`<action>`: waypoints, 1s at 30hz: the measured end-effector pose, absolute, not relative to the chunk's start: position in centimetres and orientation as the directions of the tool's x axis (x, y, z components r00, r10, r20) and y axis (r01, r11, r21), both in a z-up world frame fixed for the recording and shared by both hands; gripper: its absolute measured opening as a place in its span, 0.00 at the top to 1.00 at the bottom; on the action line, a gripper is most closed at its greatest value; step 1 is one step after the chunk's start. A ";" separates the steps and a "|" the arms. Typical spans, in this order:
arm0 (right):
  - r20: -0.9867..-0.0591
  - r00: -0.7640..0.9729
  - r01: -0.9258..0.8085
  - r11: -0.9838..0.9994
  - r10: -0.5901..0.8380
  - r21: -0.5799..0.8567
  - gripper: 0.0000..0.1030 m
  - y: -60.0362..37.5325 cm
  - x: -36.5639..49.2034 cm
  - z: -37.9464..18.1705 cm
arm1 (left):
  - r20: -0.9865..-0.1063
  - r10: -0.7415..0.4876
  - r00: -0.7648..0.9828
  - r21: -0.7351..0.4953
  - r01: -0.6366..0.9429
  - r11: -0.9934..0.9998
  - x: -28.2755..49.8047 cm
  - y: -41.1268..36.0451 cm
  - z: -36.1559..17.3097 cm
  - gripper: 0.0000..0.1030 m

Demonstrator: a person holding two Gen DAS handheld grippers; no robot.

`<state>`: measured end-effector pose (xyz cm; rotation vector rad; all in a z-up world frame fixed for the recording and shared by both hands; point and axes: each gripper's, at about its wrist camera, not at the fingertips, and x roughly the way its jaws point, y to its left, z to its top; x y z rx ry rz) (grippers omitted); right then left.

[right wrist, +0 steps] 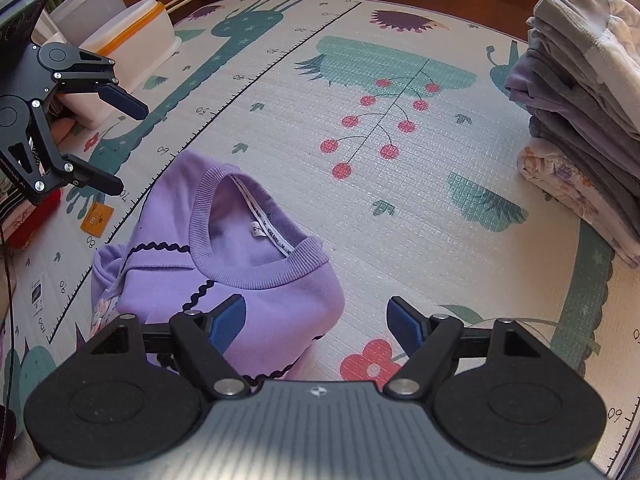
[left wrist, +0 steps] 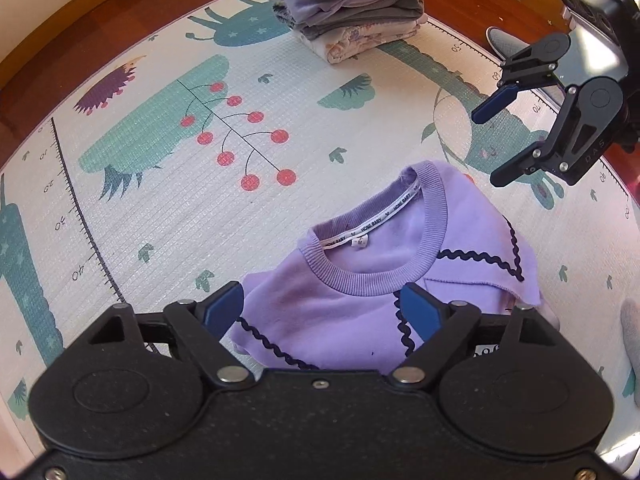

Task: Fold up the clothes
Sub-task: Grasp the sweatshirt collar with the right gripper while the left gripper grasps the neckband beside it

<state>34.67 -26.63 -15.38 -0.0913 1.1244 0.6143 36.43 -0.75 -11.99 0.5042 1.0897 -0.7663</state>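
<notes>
Purple sweatshirt (left wrist: 360, 280) folded into a bundle, lying on play mat (left wrist: 160, 208), ribbed neckline up, dark wavy trim across the front. Left gripper (left wrist: 320, 312) just above the sweatshirt's near edge, fingers apart, nothing gripped. Right gripper (right wrist: 316, 324) beside the sweatshirt, over its edge and the mat, fingers apart, empty. Stack of folded clothes (right wrist: 580, 128) well apart from the sweatshirt, at the mat's far edge. White storage boxes (right wrist: 132, 40) past the sweatshirt, off the mat.
</notes>
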 end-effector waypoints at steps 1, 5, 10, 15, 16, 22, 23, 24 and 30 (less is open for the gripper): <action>-0.858 0.285 -0.510 0.825 0.428 0.243 0.25 -26.7 35.0 -15.6 | -0.918 -0.318 0.236 -0.022 0.772 0.636 37.0 -0.6 -12.6 0.16; -0.823 0.277 -0.516 0.799 0.496 0.308 0.24 -26.7 36.6 -16.9 | -0.905 -0.375 0.203 -0.094 0.762 0.640 39.2 -0.1 -14.3 0.18; -0.794 0.258 -0.511 0.775 0.550 0.371 0.20 -26.4 38.2 -18.9 | -0.893 -0.431 0.130 -0.182 0.771 0.611 40.8 -0.3 -16.6 0.18; -0.771 0.217 -0.482 0.753 0.598 0.448 0.20 -26.2 38.8 -21.0 | -0.879 -0.474 0.048 -0.267 0.775 0.573 42.3 -0.3 -18.5 0.18; -0.766 0.199 -0.474 0.744 0.611 0.470 0.20 -26.2 38.9 -21.5 | -0.873 -0.487 0.025 -0.294 0.771 0.565 42.7 -0.1 -18.9 0.18; -0.749 0.098 -0.515 0.677 0.655 0.525 0.33 -25.6 37.8 -22.1 | -0.864 -0.498 -0.072 -0.365 0.771 0.522 42.7 1.3 -20.5 0.31; -0.751 0.093 -0.528 0.671 0.654 0.520 0.35 -25.5 37.5 -21.8 | -0.863 -0.501 -0.071 -0.363 0.776 0.515 42.5 1.7 -20.3 0.33; -0.752 0.090 -0.539 0.667 0.653 0.515 0.40 -25.6 37.3 -21.6 | -0.864 -0.498 -0.066 -0.353 0.786 0.507 42.2 1.9 -20.0 0.39; -0.775 0.126 -0.603 0.668 0.620 0.436 0.70 -25.5 35.8 -20.2 | -0.898 -0.441 0.006 -0.227 0.851 0.474 39.8 2.5 -18.7 0.68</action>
